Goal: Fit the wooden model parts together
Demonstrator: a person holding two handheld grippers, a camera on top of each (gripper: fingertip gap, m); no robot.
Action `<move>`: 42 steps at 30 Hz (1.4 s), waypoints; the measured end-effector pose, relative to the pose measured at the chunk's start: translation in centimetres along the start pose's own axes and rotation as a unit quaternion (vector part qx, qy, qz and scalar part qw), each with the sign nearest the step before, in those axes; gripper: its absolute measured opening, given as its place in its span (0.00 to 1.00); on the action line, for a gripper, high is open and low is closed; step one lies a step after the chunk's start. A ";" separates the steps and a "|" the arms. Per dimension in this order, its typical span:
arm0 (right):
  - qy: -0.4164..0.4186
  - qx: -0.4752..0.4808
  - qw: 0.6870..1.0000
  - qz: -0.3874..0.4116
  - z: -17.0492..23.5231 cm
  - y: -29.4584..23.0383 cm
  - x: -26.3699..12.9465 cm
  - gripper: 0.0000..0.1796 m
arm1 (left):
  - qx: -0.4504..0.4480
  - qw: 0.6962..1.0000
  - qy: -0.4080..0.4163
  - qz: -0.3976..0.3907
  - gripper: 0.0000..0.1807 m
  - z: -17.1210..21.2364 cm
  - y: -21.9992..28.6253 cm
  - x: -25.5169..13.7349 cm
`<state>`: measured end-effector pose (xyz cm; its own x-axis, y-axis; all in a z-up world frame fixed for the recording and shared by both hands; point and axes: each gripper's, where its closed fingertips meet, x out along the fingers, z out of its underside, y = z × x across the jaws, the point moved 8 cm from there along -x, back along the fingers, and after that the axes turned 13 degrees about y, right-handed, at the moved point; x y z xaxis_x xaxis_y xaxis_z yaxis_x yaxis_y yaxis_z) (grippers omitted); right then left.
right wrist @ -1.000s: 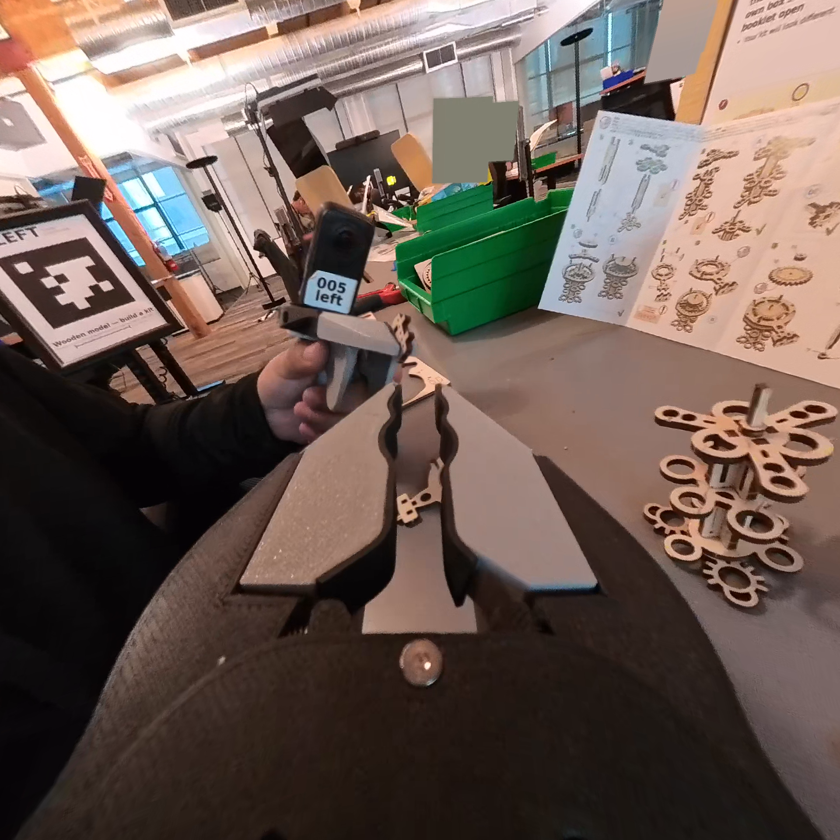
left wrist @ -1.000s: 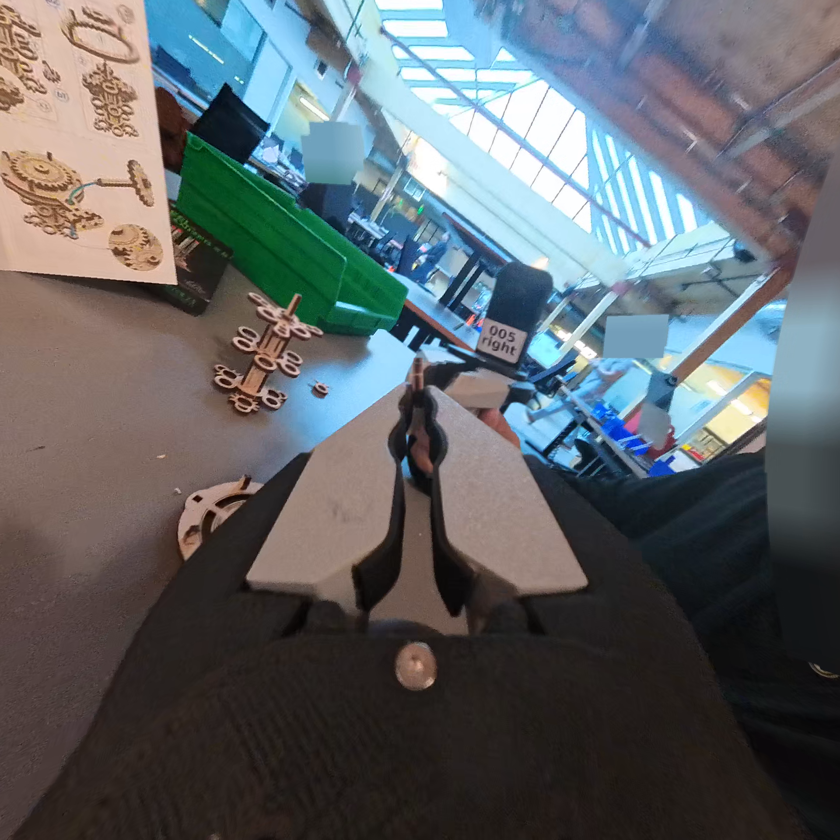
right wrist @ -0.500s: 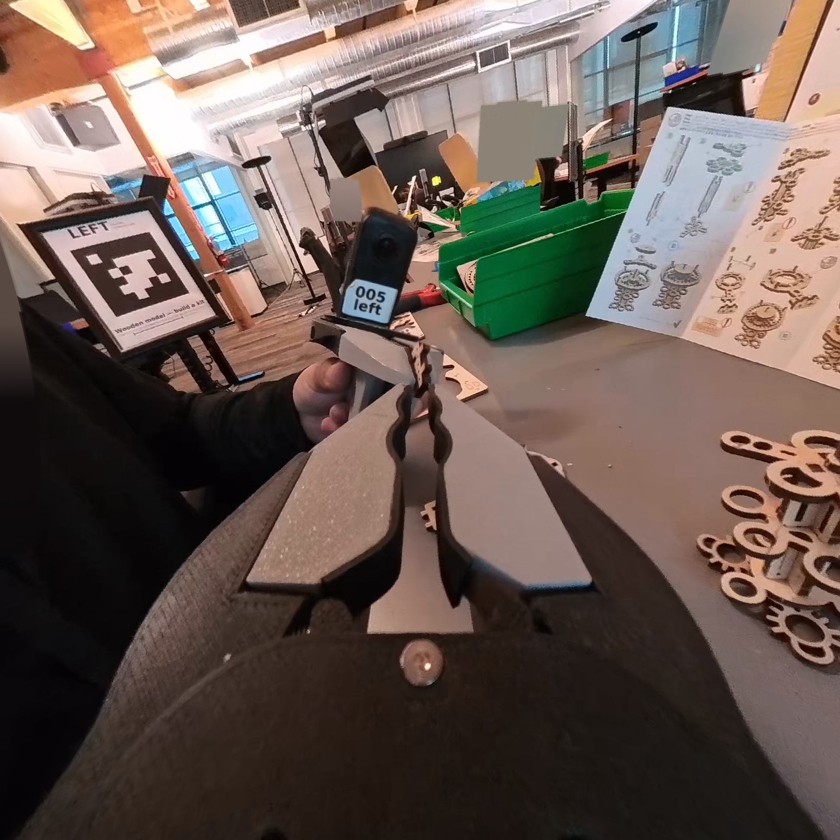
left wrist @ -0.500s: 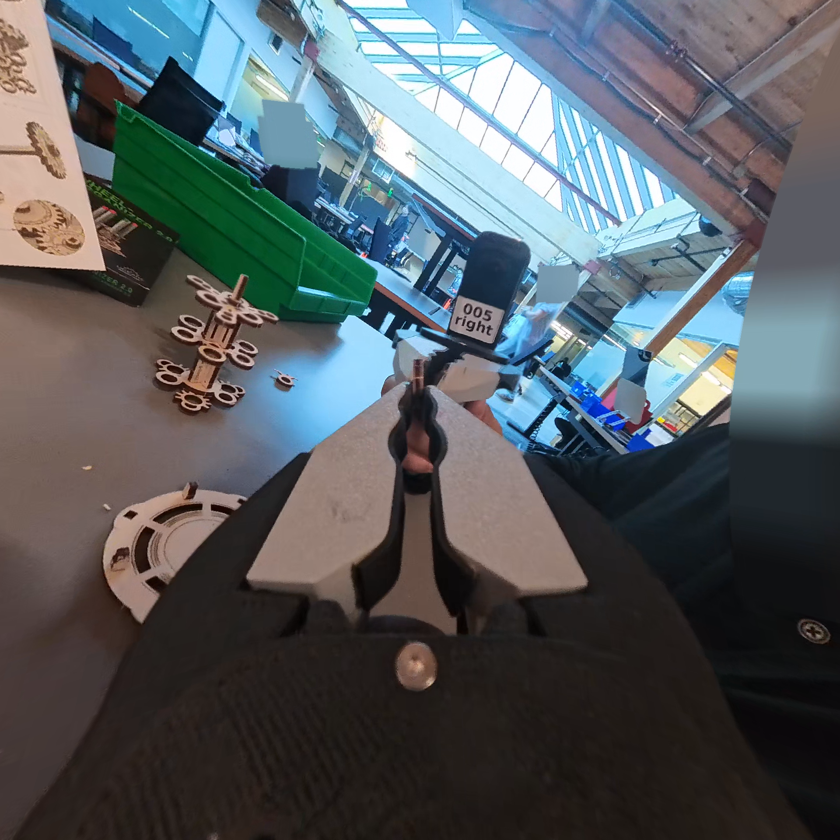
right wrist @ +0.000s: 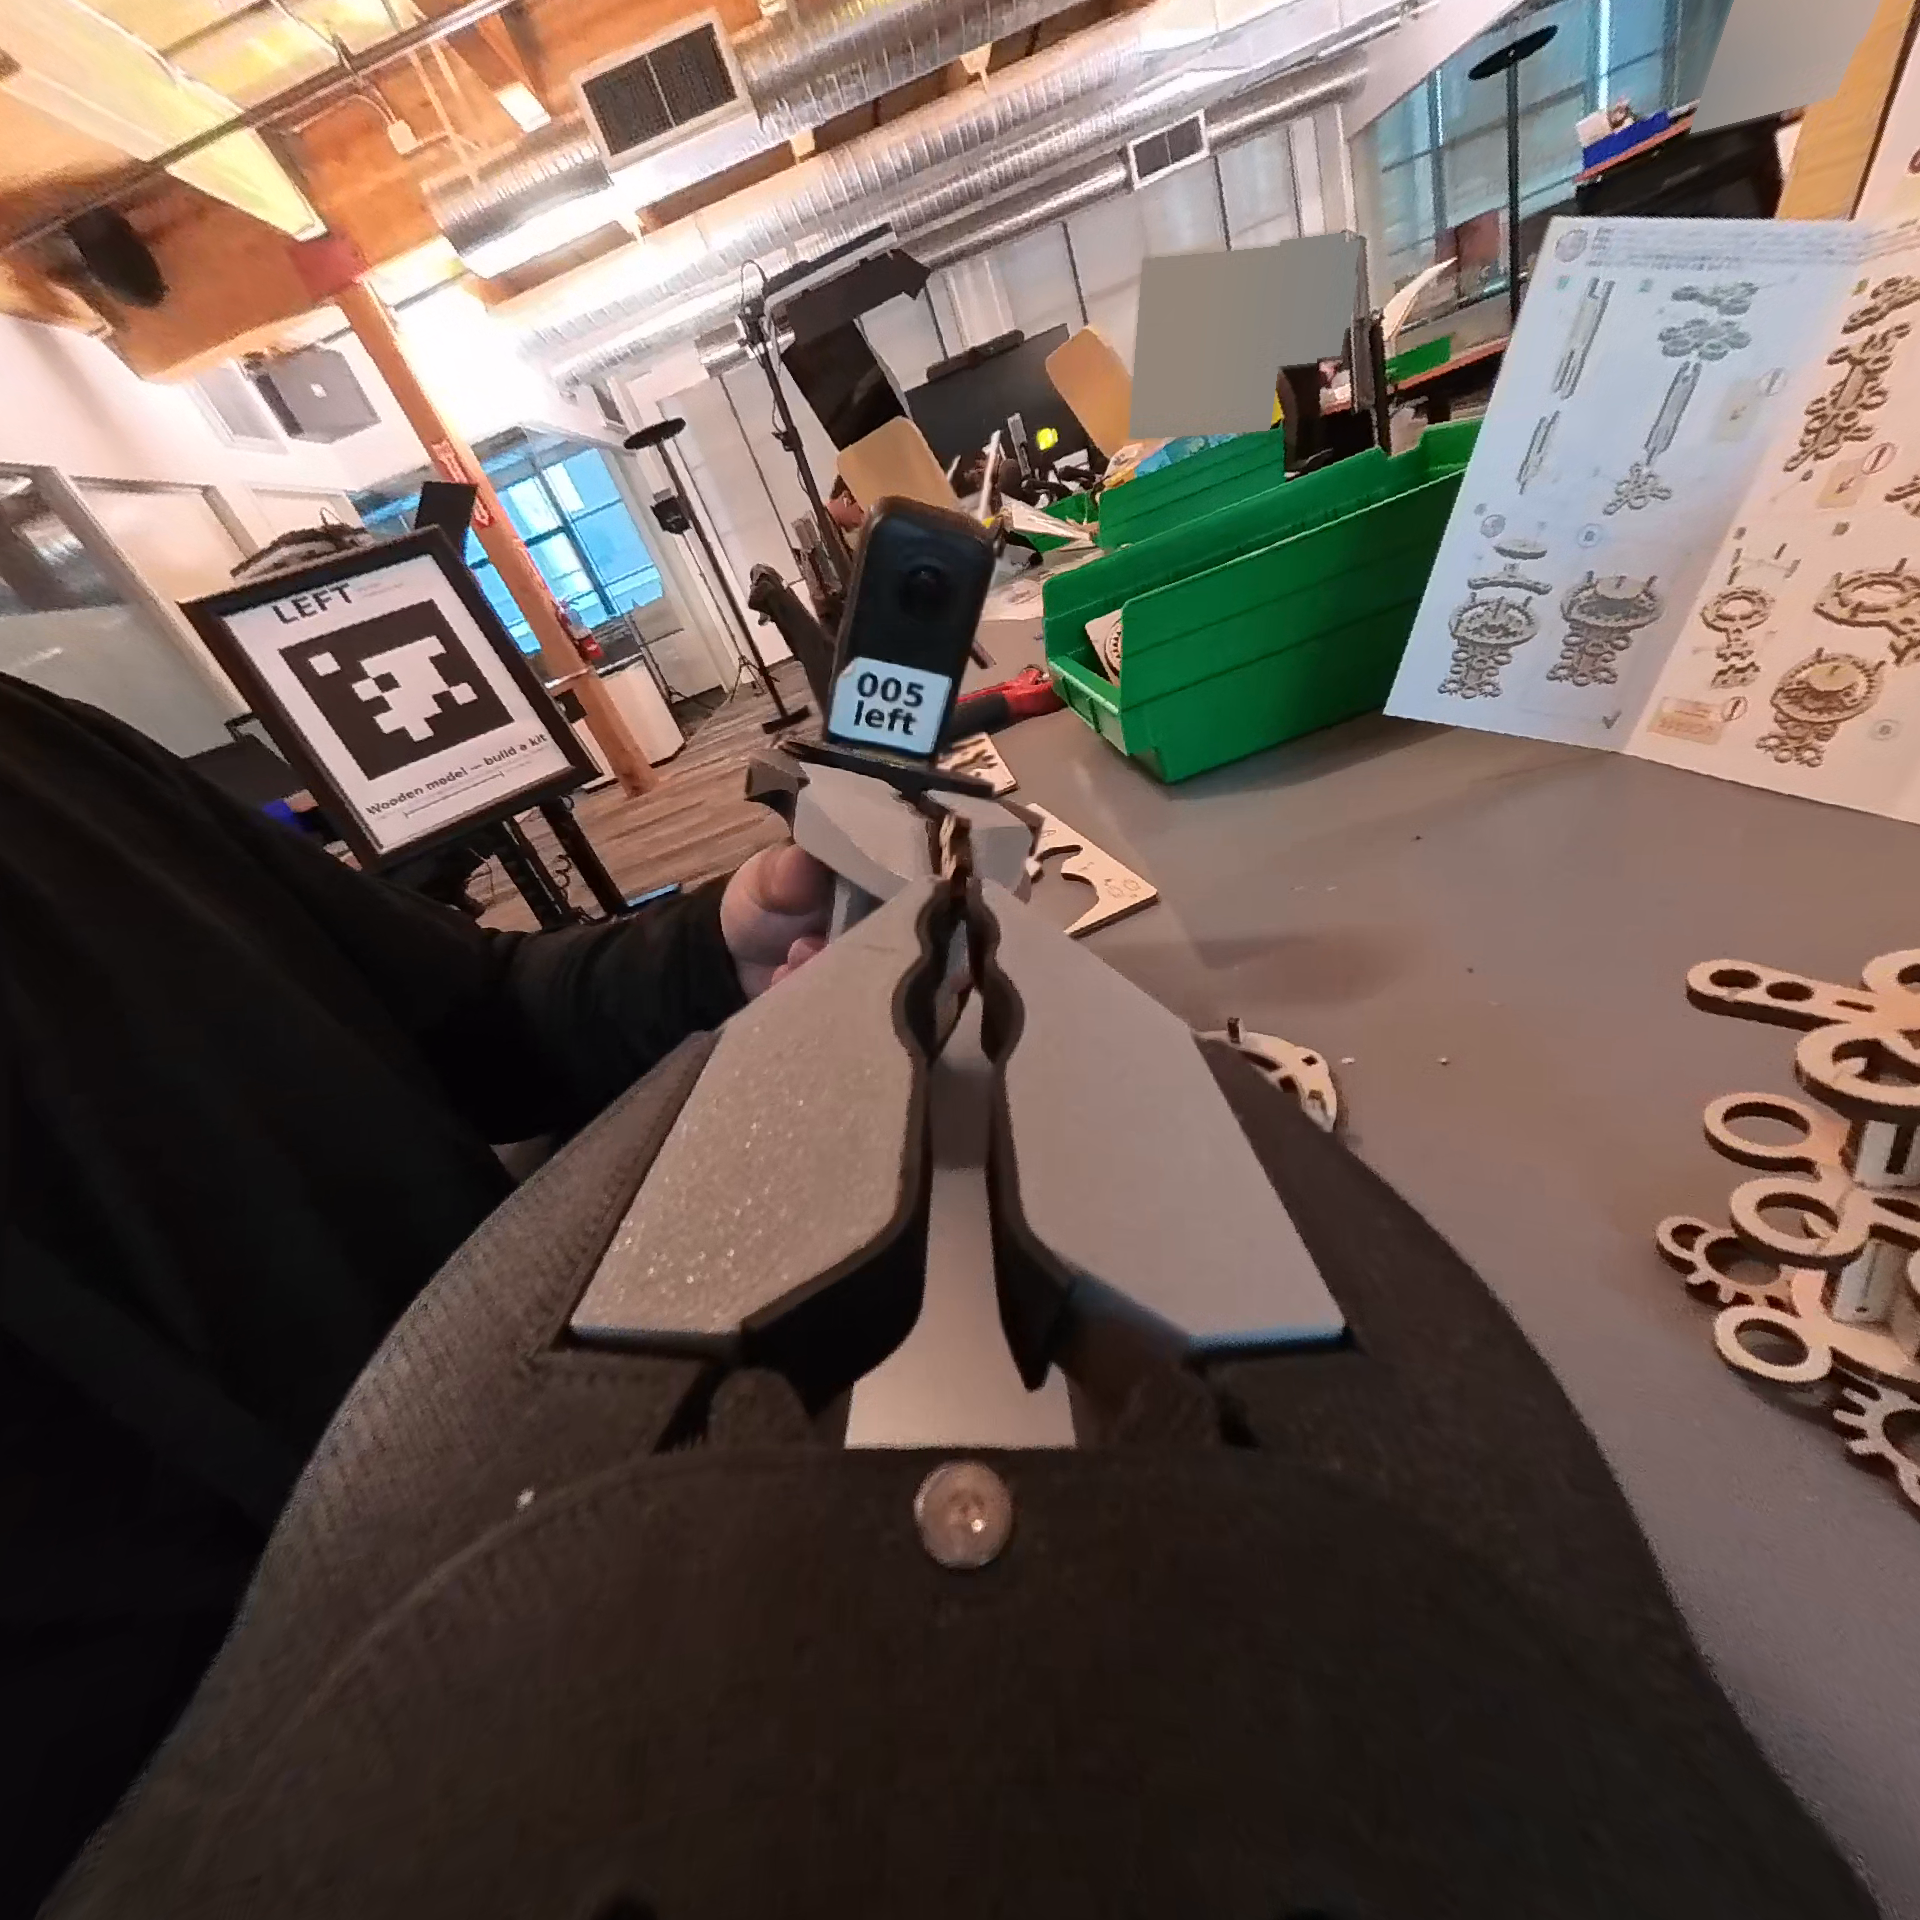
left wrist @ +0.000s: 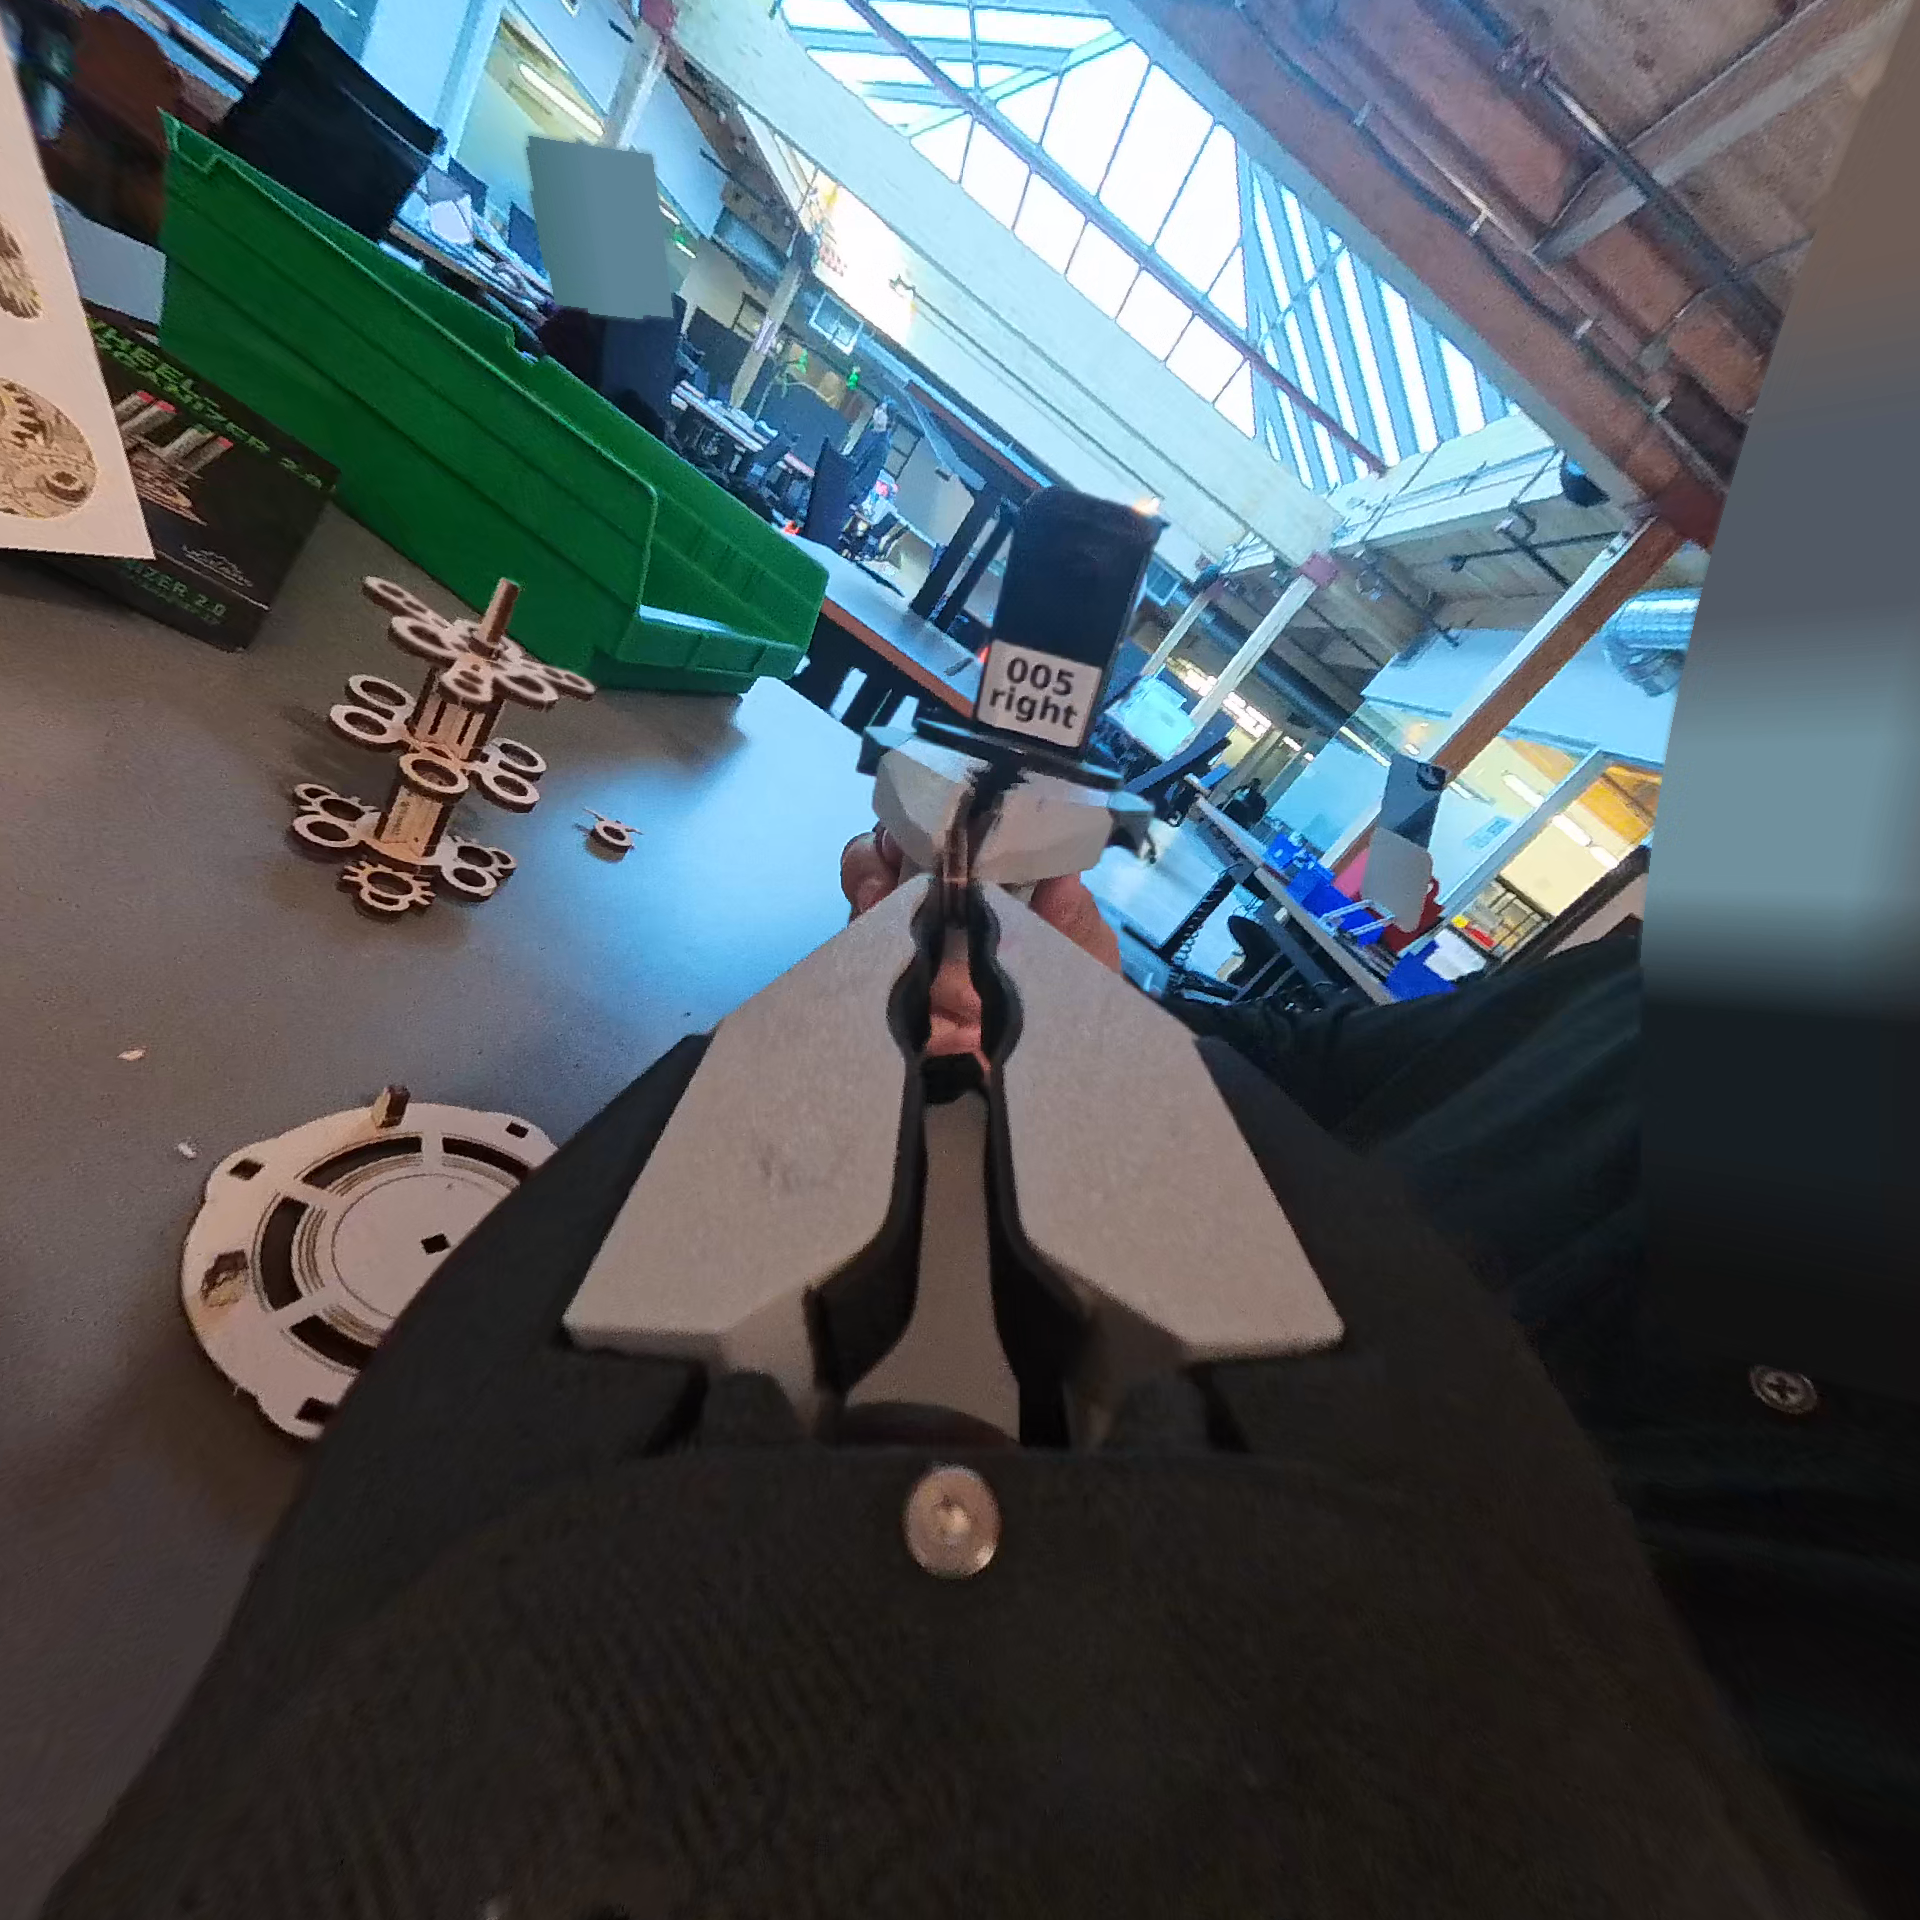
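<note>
You're holding both units tip to tip above the surface (left wrist: 125, 935). Left hand-held gripper (left wrist: 951, 904) is sitting with its jaws pressed together, pinching a thin wooden part (left wrist: 949, 868) at the tips; in the right wrist view that part (right wrist: 951, 847) is showing as a notched strip standing between the two sets of tips. Right hand-held gripper (right wrist: 954, 914) is also sitting nearly closed at that same strip, but I cannot tell whether it is actually gripping it. In the left wrist view, the tiered wooden ring tower (left wrist: 431, 753) is standing upright at 10 o'clock, well apart from the tips, with a small loose wooden piece (left wrist: 610, 828) lying just beside it at its 3 o'clock. A round white slotted disc (left wrist: 322, 1247) is lying flat at 8 o'clock, close to the gripper body. Green bin (left wrist: 447, 436) is sitting at 11 o'clock behind the tower. In the right wrist view, the instruction sheet (right wrist: 1714, 499) is standing at 2 o'clock, and a flat wooden offcut sheet (right wrist: 1091, 883) is lying on the surface just past the tips.
</note>
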<state>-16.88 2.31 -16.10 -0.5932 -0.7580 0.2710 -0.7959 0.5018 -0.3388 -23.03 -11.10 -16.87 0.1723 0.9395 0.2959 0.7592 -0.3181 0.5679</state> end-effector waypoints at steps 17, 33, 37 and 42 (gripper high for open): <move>0.005 0.031 0.999 0.016 -0.2 0.9 -0.6 0.00 | 0.007 1.000 0.008 -0.016 0.08 -1.2 -0.6 -1.4; -0.017 -0.025 0.999 0.025 0.1 0.2 -0.3 0.00 | 0.011 1.000 -0.022 -0.012 0.00 -0.5 -0.5 -1.2; -0.020 -0.015 0.999 0.020 0.2 0.3 -0.2 0.08 | 0.019 1.000 -0.018 -0.014 0.00 -0.5 -0.4 -1.2; -0.031 -0.013 0.999 0.011 0.4 0.0 0.0 0.02 | 0.031 0.999 -0.017 -0.017 0.00 -0.3 -0.1 -0.9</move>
<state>-16.87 2.13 -16.49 -0.6027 -0.7709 0.2062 -0.7860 0.5290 -0.3200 -23.46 -11.98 -17.01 0.1650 0.9539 0.2505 0.8020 -0.2777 0.5288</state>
